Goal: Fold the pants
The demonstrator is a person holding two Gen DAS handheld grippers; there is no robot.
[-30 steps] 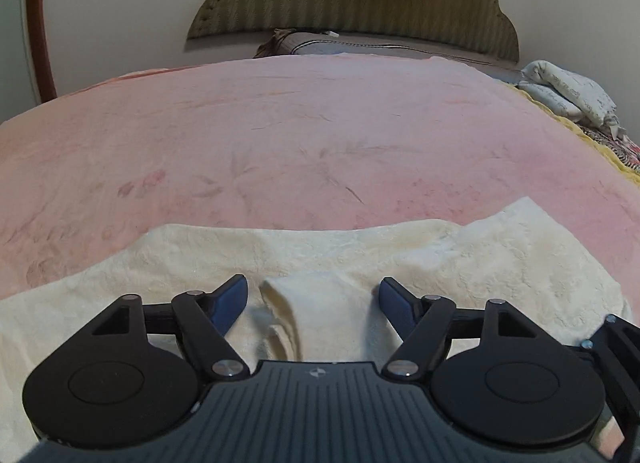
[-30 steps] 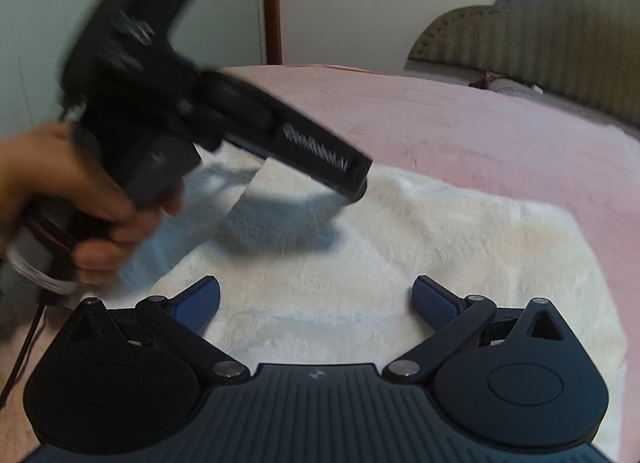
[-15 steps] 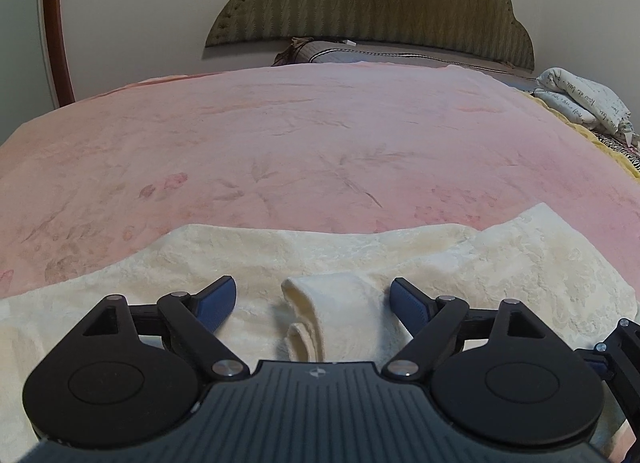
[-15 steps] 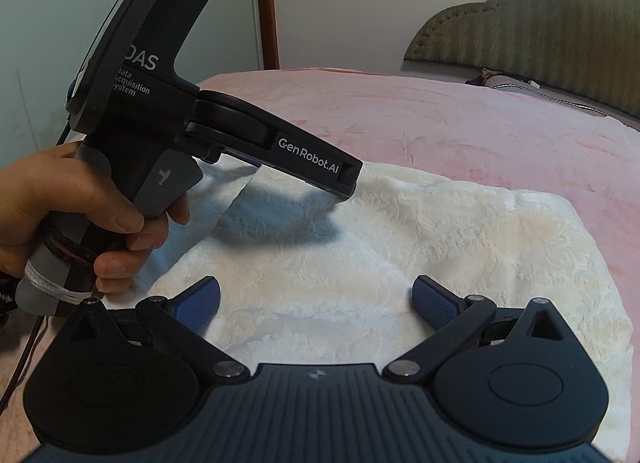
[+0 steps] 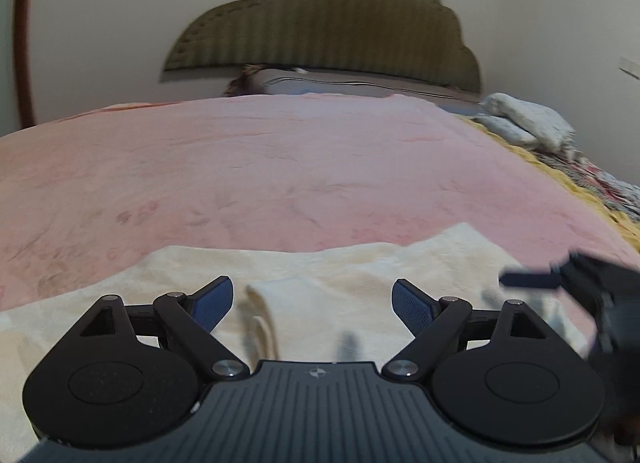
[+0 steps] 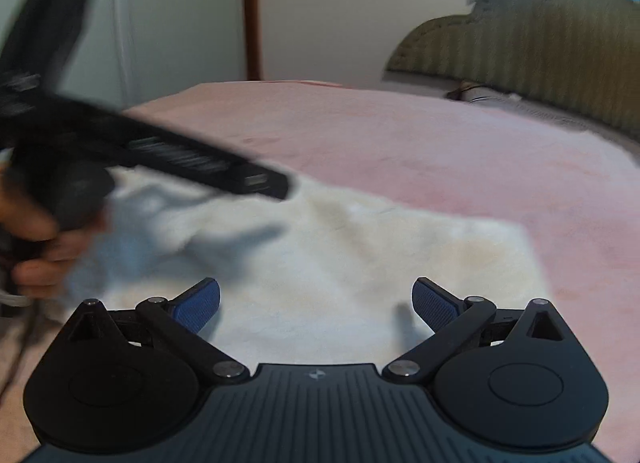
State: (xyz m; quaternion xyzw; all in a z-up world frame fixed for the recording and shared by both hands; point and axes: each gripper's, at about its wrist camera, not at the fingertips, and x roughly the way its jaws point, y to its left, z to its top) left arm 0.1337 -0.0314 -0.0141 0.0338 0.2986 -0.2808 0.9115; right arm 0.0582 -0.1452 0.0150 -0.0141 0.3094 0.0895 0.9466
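Both tools are spread wide and holding nothing. The left tool (image 5: 312,301) hovers over the cream pants (image 5: 360,263), a small folded flap lying right between its fingers. The right tool (image 6: 316,301) hangs above the pants' broad flat panel on the pink bed (image 6: 400,135). Looks like one fold is in; further folds probably remain.

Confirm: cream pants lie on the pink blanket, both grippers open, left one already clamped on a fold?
Not quite. The left gripper is open and holds nothing; the left wrist view shows its pads apart, with a raised fold of the pants lying loose between them. The pants do lie on the pink blanket, and the right gripper is open.
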